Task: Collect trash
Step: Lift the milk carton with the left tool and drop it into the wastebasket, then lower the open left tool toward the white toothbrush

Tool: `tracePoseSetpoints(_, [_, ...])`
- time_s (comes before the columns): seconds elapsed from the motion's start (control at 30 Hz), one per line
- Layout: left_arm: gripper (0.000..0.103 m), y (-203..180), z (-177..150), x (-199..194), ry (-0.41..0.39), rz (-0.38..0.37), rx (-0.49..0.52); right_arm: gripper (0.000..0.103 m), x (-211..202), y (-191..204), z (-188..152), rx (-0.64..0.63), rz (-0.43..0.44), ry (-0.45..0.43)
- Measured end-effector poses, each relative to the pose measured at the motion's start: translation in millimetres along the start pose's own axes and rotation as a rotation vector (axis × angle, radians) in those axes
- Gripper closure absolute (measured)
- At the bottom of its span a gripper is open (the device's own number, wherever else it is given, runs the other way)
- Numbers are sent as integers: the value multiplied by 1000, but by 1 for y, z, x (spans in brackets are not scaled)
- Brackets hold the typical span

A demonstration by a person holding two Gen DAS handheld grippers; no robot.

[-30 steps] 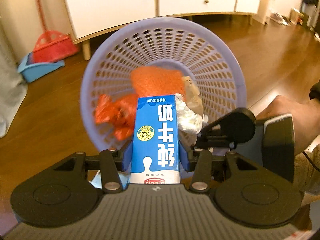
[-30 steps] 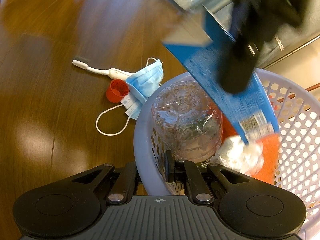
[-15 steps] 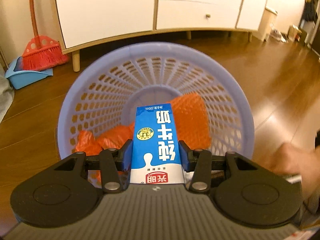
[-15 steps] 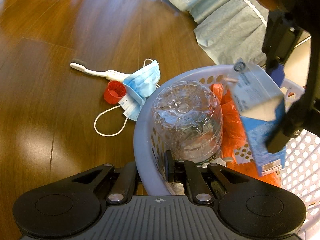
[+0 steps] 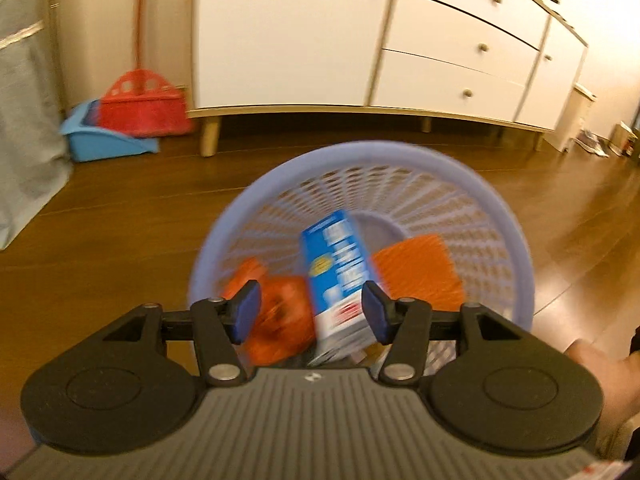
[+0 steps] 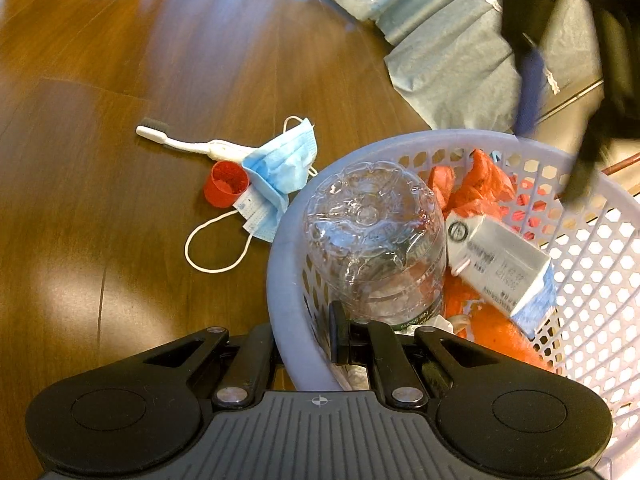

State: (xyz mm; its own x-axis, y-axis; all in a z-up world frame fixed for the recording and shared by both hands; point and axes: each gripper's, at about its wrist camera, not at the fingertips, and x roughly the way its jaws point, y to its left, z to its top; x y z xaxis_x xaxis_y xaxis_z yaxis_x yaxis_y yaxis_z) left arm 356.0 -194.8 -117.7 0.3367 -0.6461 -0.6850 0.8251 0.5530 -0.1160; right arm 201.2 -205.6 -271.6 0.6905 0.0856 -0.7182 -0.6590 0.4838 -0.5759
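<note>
My left gripper point(image 5: 311, 310) is open above the lilac mesh basket point(image 5: 360, 152). The blue milk carton point(image 5: 340, 264) lies free, tilted, inside the basket among orange plastic bags point(image 5: 416, 272). In the right wrist view the carton point(image 6: 500, 268) rests on the orange bags point(image 6: 480, 184) beside a clear plastic bottle point(image 6: 376, 232). My right gripper point(image 6: 300, 344) is shut on the basket's rim point(image 6: 280, 248), one finger outside the wall and one inside. The left gripper point(image 6: 532, 92) shows blurred at the upper right, above the basket.
On the wooden floor left of the basket lie a blue face mask point(image 6: 280, 168), a red cap point(image 6: 225, 188) and a white toothbrush point(image 6: 188, 145). Grey-blue cloth point(image 6: 452, 60) hangs behind. A white cabinet point(image 5: 400, 40), red broom point(image 5: 140, 100) and blue dustpan point(image 5: 104, 140) stand beyond.
My left gripper opened and let go of the milk carton, which dropped into the basket. The left gripper then rose away. The right gripper kept its hold on the rim.
</note>
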Motion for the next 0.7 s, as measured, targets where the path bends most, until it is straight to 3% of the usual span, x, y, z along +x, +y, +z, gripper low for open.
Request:
tracePoseSetpoints(0.27, [51, 35, -58, -42, 64, 110, -42, 98, 1, 0, 0, 1, -3, 3])
tracePoseSetpoints(0.43, [51, 52, -112, -60, 133, 188, -61, 98, 3, 2, 0, -2, -7, 8])
tracePoseSetpoints(0.5, [51, 60, -134, -65, 150, 219, -114, 98, 4, 2, 0, -6, -7, 8])
tracePoseSetpoints(0.57, [51, 68, -152, -66, 169, 224, -170, 98, 3, 2, 1, -7, -9, 10])
tracePoseSetpoints(0.7, [51, 69, -174, -60, 198, 243, -150, 98, 5, 3, 1, -11, -9, 12])
